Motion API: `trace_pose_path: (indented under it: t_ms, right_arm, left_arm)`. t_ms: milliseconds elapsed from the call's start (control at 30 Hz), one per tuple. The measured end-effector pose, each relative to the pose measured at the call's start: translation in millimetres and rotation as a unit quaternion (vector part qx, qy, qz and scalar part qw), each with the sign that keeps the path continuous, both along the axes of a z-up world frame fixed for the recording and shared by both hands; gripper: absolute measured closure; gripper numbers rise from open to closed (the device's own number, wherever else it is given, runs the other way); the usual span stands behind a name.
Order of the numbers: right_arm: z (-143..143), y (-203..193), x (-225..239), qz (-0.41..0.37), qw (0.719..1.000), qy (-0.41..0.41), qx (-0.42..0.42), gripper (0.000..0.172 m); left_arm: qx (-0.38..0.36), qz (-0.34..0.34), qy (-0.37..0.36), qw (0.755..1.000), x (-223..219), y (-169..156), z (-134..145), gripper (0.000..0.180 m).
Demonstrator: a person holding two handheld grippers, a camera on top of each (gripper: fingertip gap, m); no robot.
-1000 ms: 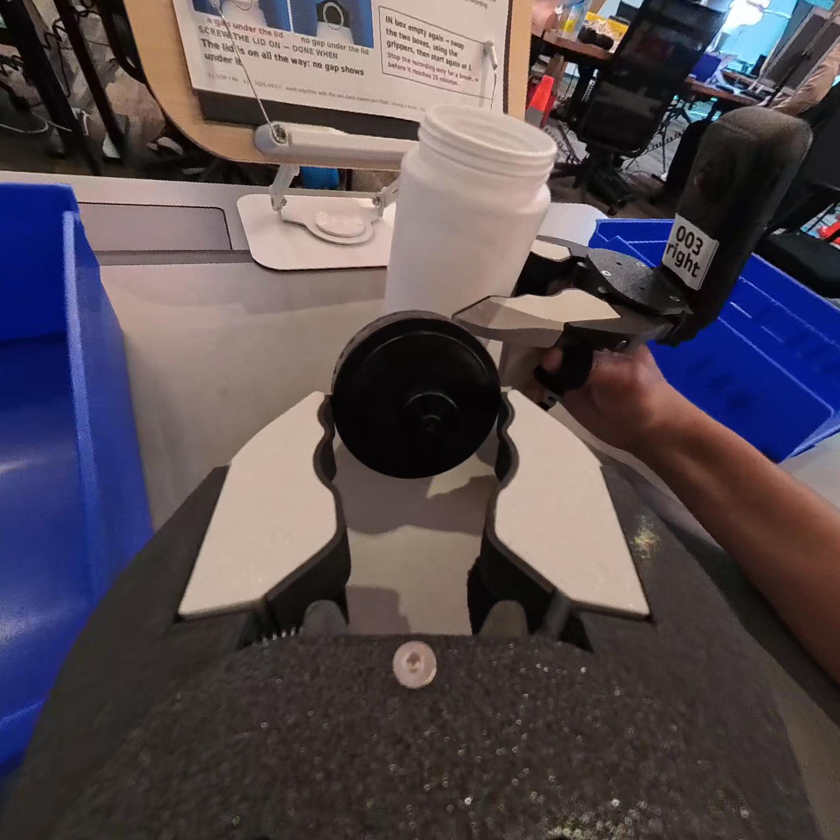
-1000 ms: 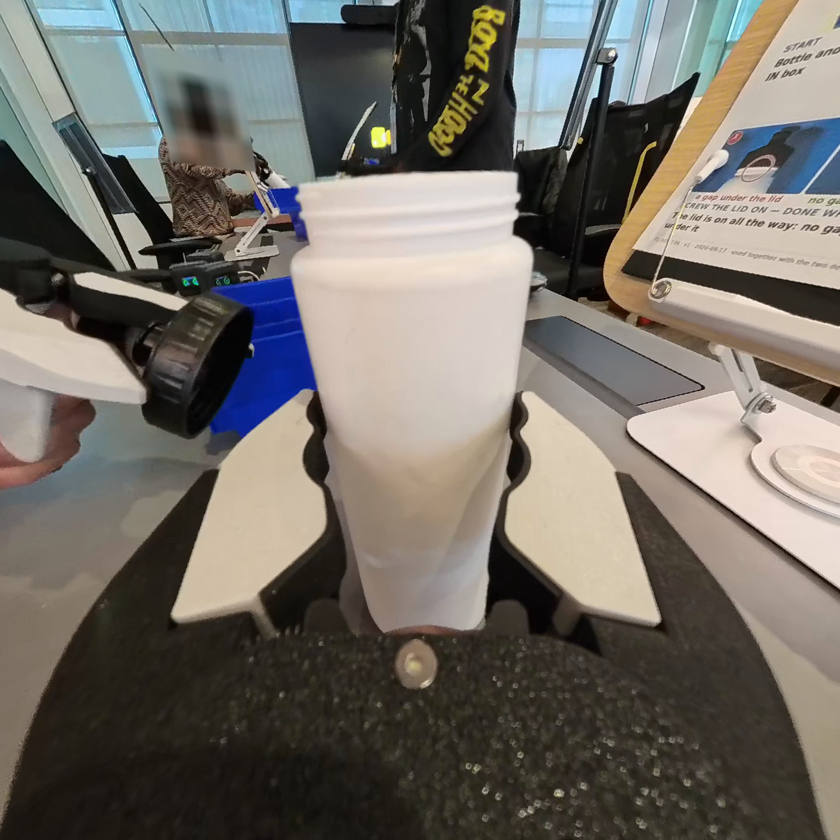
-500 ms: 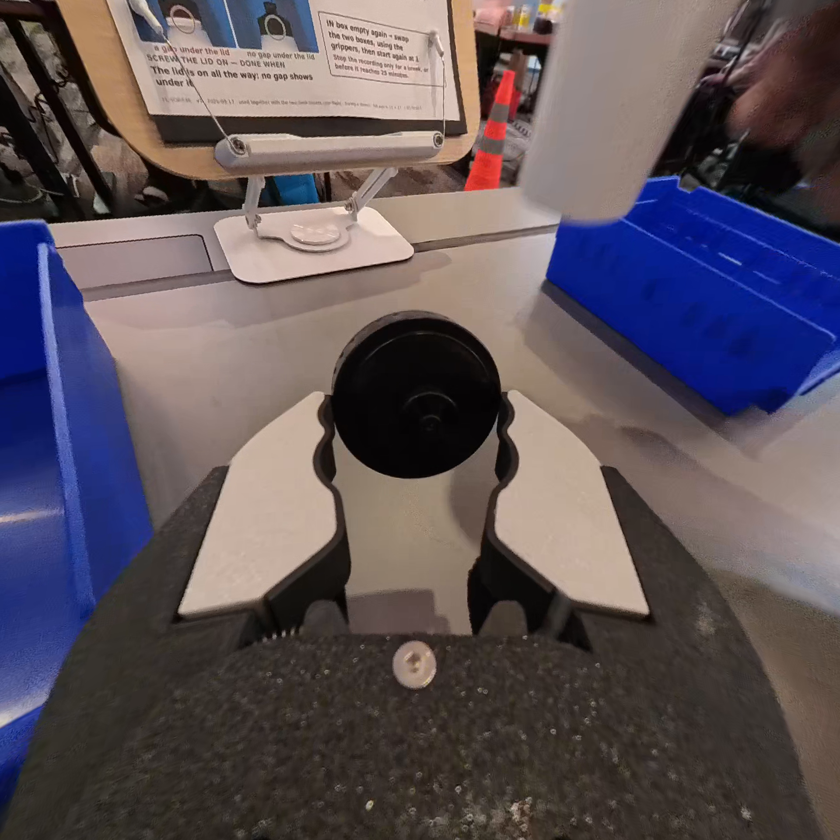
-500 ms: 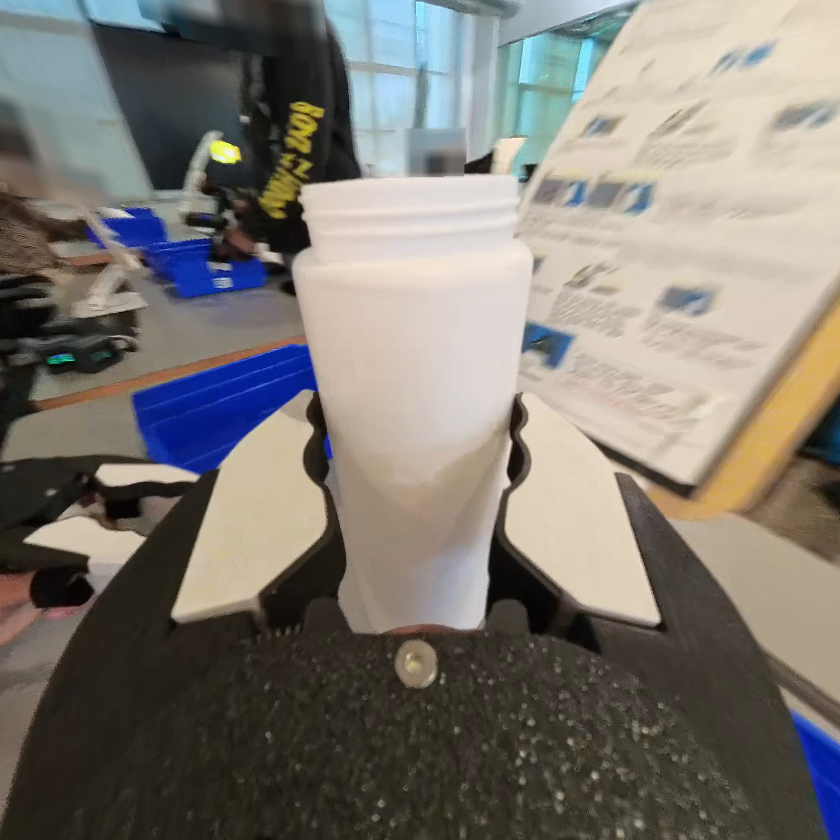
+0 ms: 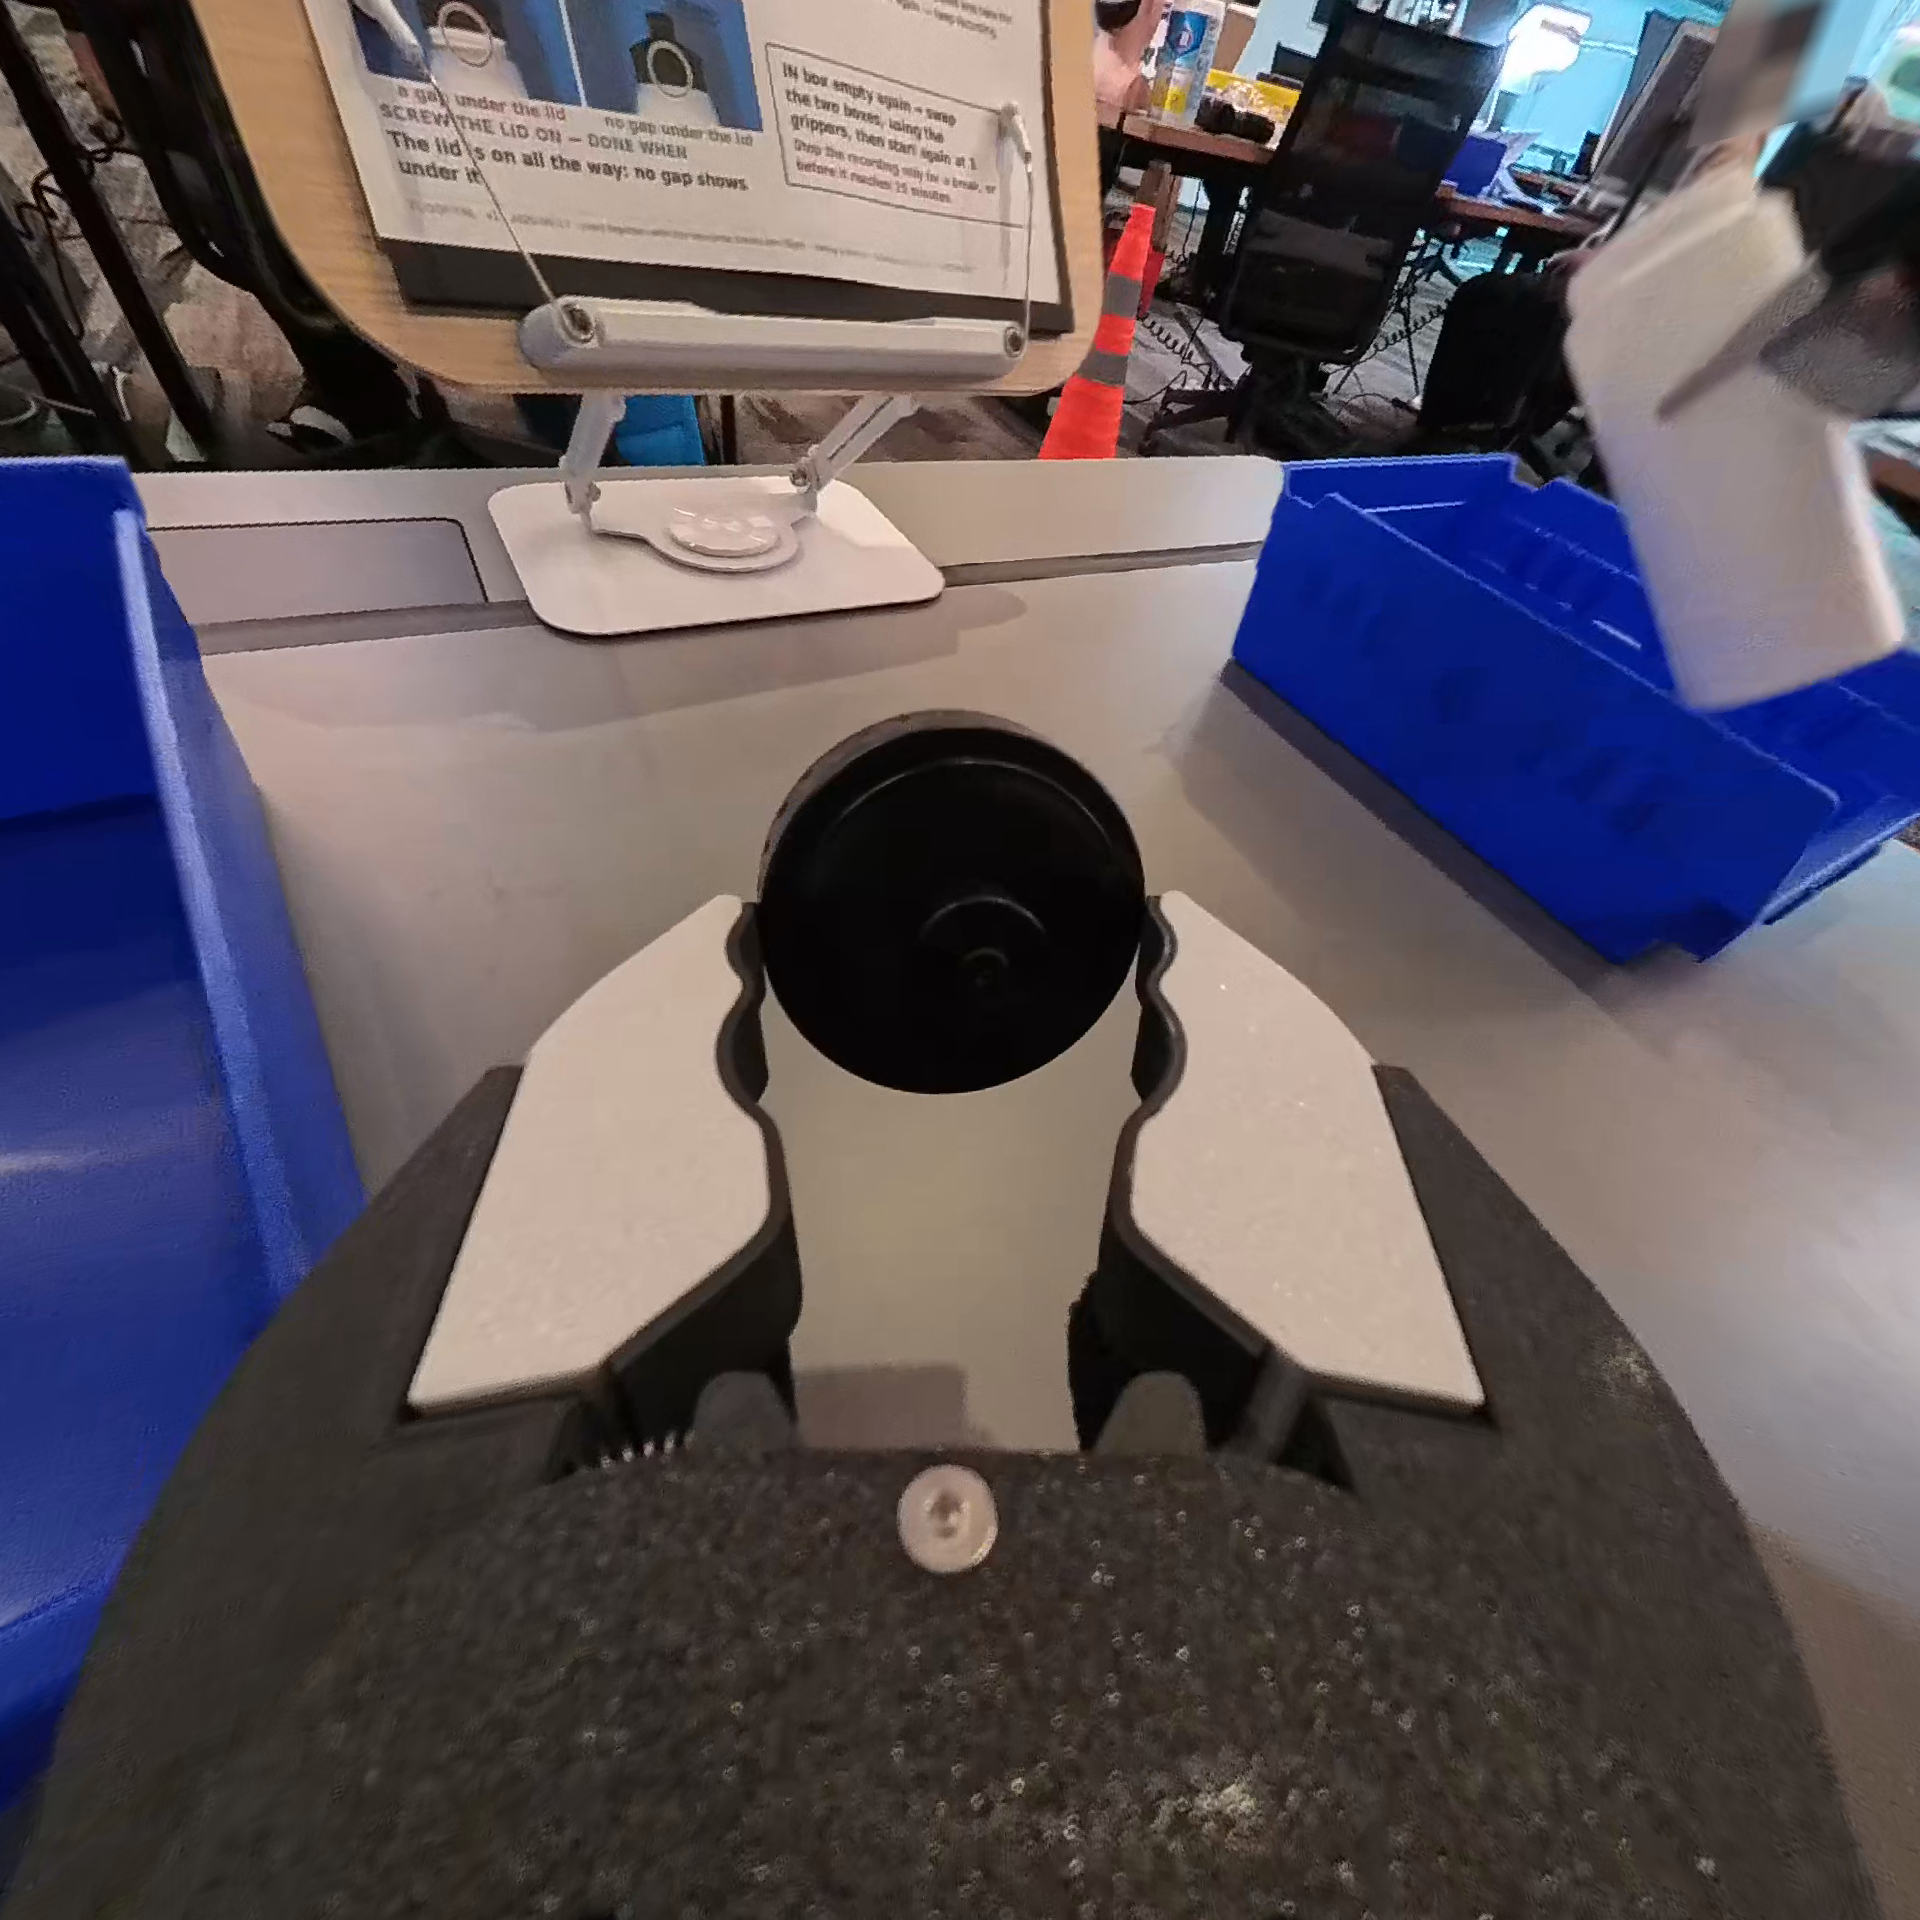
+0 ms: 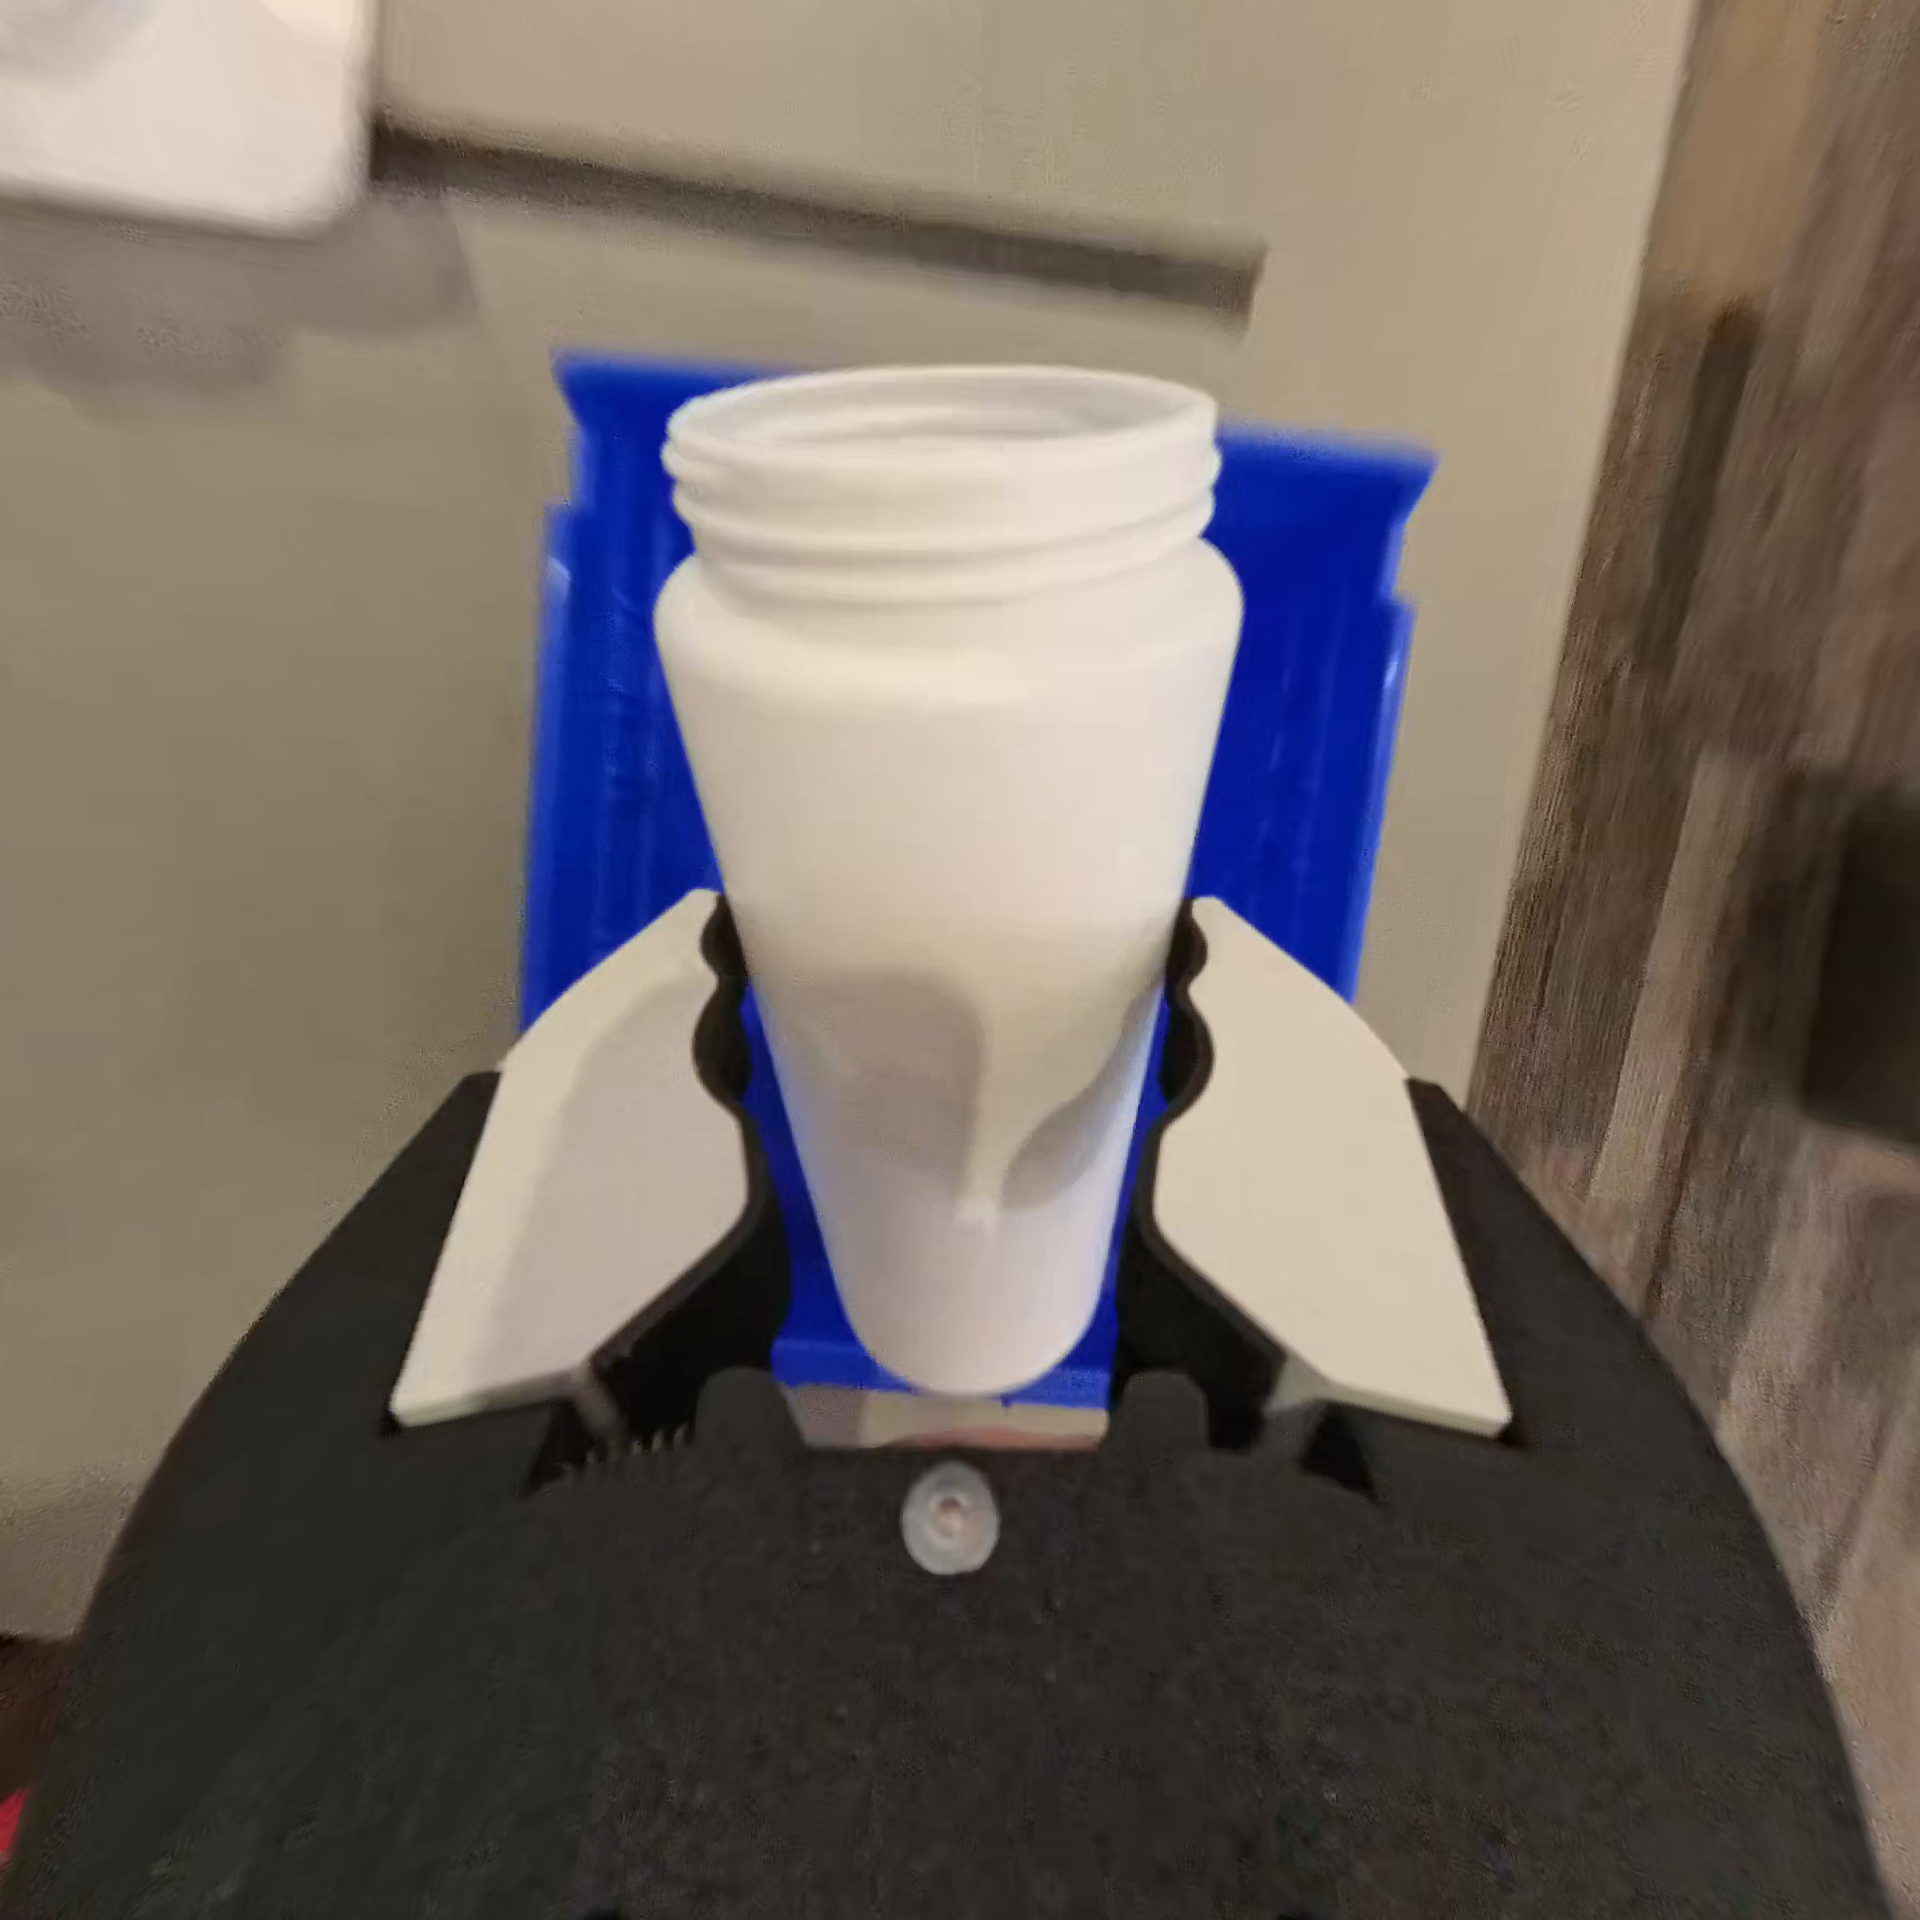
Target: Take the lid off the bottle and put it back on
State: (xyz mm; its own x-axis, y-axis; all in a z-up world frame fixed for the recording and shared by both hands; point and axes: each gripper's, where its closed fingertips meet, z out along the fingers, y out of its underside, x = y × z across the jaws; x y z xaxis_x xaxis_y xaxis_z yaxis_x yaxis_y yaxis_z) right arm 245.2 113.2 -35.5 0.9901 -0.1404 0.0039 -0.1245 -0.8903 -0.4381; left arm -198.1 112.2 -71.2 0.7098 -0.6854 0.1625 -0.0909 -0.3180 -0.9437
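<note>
Left wrist view: the left gripper (image 5: 951,935) clamps a round black lid (image 5: 951,904) edge-on between its fingertips, the smooth flat top with a small centre nub facing the camera, above a grey table (image 5: 520,831).

Right wrist view: the right gripper (image 6: 951,966) squeezes a matte white plastic bottle (image 6: 951,790), its threaded mouth open beyond the fingertips, over a blue bin (image 6: 1309,727).

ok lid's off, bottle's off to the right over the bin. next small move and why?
Probably bring the bottle back toward the lid. The left gripper grips the black lid over the table, while the right gripper holds the open white bottle tilted above the blue bin, far to the right. Mouth and lid must line up before screwing on.
</note>
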Motion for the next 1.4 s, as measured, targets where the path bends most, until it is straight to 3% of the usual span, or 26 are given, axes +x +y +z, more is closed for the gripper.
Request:
trace_pose_path:
  t_ms: [100,267,400,533,700,800,867,967,1033,1167,1300,1400]
  right_arm:
    - [-52,-6,9,-0.020,0.994,0.007,-0.106,0.094]
    - [-94,-16,24,-0.030,0.973,-0.032,-0.226,0.094]
    - [-119,-19,32,-0.035,0.965,-0.042,-0.257,0.094]
    - [-135,-18,42,-0.031,0.971,-0.072,-0.227,0.089]
    - [-113,-13,31,-0.014,0.991,-0.055,-0.124,0.077]
    - [-72,-7,7,0.017,0.999,-0.042,-0.017,0.077]
    - [-35,3,-35,0.074,0.993,0.004,0.096,0.083]
    - [14,13,-130,0.217,0.936,0.101,0.258,0.090]
    - [28,7,-194,0.320,0.884,0.146,0.308,0.089]
    - [12,-15,-285,0.498,0.787,0.166,0.325,0.085]
    - [-13,-28,-318,0.599,0.729,0.103,0.315,0.086]
    - [-21,-43,-334,0.642,0.695,0.116,0.303,0.088]
  left_arm:
    - [-0.014,-0.003,-0.001,1.000,-3,3,-5,0.112]
    - [-0.036,-0.018,-0.006,0.999,-2,2,-11,0.112]
    - [-0.038,-0.028,0.007,0.999,1,-1,-15,0.112]
    - [-0.040,-0.038,0.011,0.998,4,-4,-17,0.112]
    - [-0.038,-0.045,0.018,0.998,5,-5,-20,0.112]
    - [-0.035,-0.064,0.032,0.997,11,-8,-24,0.112]
    - [-0.029,-0.093,0.047,0.994,19,-14,-26,0.112]
    - [-0.014,-0.143,0.086,0.986,33,-24,-27,0.112]
    - [-0.005,-0.186,0.109,0.976,47,-30,-23,0.112]
    - [-0.050,-0.290,0.195,0.936,70,-42,-27,0.112]
    - [-0.064,-0.358,0.273,0.891,78,-42,-23,0.112]
    - [-0.069,-0.391,0.303,0.866,81,-40,-17,0.112]
